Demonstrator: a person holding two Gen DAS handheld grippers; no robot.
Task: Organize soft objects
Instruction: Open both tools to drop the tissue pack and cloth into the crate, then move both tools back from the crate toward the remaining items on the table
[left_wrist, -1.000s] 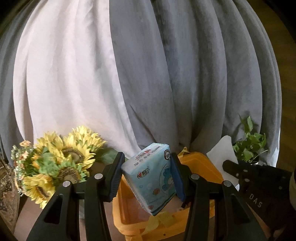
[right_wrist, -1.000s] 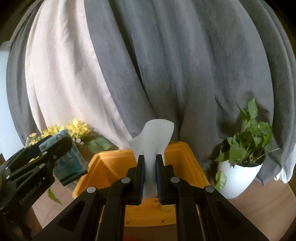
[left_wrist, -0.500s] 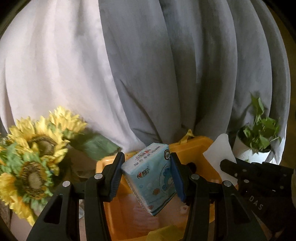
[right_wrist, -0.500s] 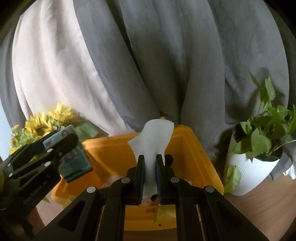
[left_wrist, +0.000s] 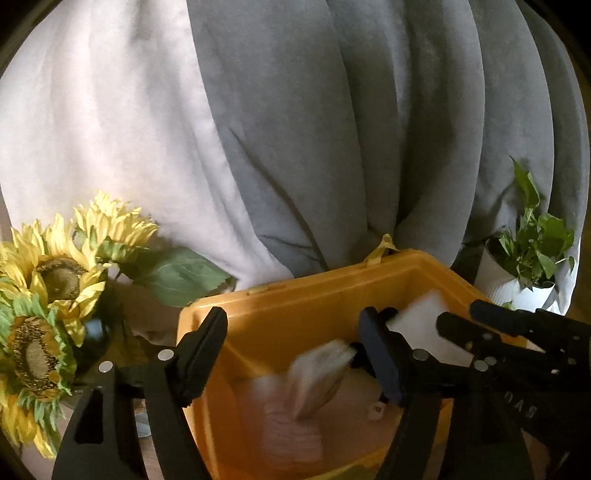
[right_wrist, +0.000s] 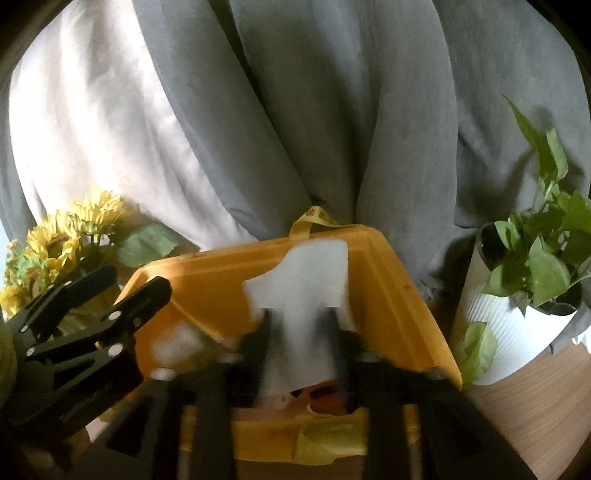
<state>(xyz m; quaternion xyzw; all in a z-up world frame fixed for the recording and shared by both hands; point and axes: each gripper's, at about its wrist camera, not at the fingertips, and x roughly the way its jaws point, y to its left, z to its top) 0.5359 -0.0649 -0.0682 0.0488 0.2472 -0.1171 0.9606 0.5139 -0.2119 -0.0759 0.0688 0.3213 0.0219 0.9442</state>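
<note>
A yellow bin (left_wrist: 295, 317) (right_wrist: 384, 280) stands before the curtain. My left gripper (left_wrist: 295, 347) is open over it. The tissue pack (left_wrist: 317, 376) is a blur between and below its fingers, falling into the bin; it shows as a pale blur in the right wrist view (right_wrist: 177, 343). My right gripper (right_wrist: 301, 332) is blurred, its jaws apart, with the white cloth (right_wrist: 303, 280) (left_wrist: 424, 325) loose between them over the bin. A pale folded soft item (left_wrist: 291, 435) lies on the bin floor.
Artificial sunflowers (left_wrist: 48, 288) (right_wrist: 70, 236) stand left of the bin. A potted green plant in a white pot (right_wrist: 517, 325) (left_wrist: 524, 266) stands to its right on a wooden surface. White and grey curtains (left_wrist: 295, 129) hang close behind.
My left gripper opened and let go of the tissue pack, which is dropping into the bin. My right gripper's jaws moved apart around the white cloth. Both grippers moved closer to the bin.
</note>
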